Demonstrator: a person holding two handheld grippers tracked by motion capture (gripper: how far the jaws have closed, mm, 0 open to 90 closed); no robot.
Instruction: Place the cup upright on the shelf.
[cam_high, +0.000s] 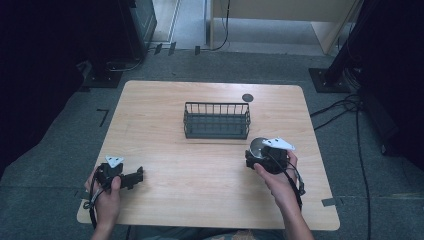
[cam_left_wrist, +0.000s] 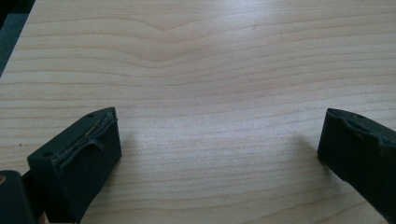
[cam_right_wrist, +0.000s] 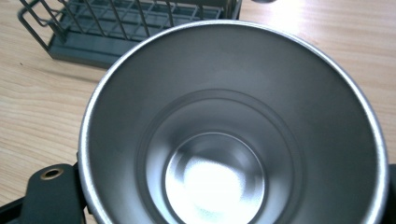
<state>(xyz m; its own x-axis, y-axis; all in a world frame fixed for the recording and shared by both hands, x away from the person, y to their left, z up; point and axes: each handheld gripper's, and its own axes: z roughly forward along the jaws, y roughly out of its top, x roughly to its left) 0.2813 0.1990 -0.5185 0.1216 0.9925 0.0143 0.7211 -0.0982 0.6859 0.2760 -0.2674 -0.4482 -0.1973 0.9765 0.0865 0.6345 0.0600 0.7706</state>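
Observation:
A shiny steel cup (cam_right_wrist: 233, 116) sits between the jaws of my right gripper (cam_right_wrist: 224, 186), which is shut on its sides; I look straight into its empty inside. In the high view the steel cup (cam_high: 258, 145) is at the table's right, just in front of a dark wire basket (cam_high: 216, 120), with my right gripper (cam_high: 256, 154) behind it in the person's hand. My left gripper (cam_high: 136, 176) rests low at the front left, pointing right. Its jaws stand wide apart over bare wood, so the left gripper (cam_left_wrist: 219, 126) is open and holds nothing.
The wire basket (cam_right_wrist: 77, 51) is empty and stands mid-table, a little beyond the cup. A small dark disc (cam_high: 247, 97) lies near the far edge. The wooden table (cam_high: 200, 170) has bare room in the middle and front. Cables and stands sit on the floor around it.

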